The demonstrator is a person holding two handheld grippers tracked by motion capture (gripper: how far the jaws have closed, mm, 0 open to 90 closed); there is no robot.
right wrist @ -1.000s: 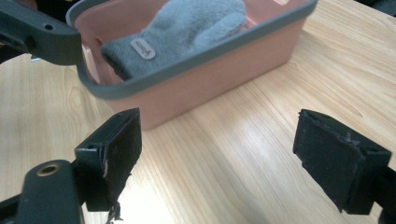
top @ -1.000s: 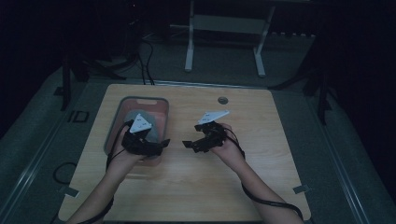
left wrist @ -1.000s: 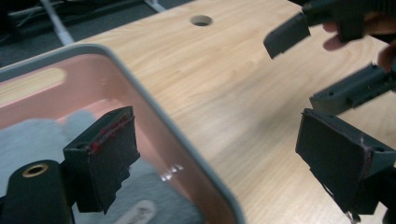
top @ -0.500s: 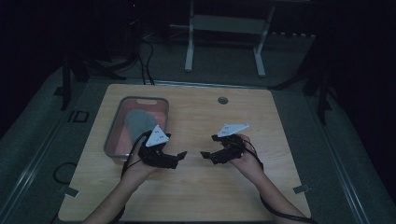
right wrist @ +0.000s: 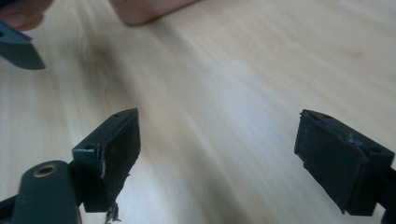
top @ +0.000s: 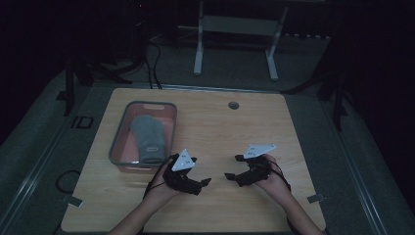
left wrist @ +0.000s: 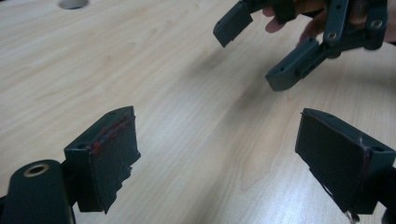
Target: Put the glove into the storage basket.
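A grey folded cloth lies inside a pink bin with a grey rim on the left half of the wooden table. My left gripper hovers to the right of the bin's near corner, open and empty; its own view shows its wide-apart jaws over bare wood. My right gripper faces it across a small gap, also open and empty. In the left gripper view the right gripper hangs at the top right. A jaw tip of the left gripper shows in the right gripper view.
A round cable hole sits near the table's far edge. Beyond the table stand a white metal frame and some cables on the dark floor. Bare wood stretches between the bin and the right edge.
Both grippers have drawn back toward the near edge of the table. The left one has left the bin, and the grey cloth now lies uncovered in it.
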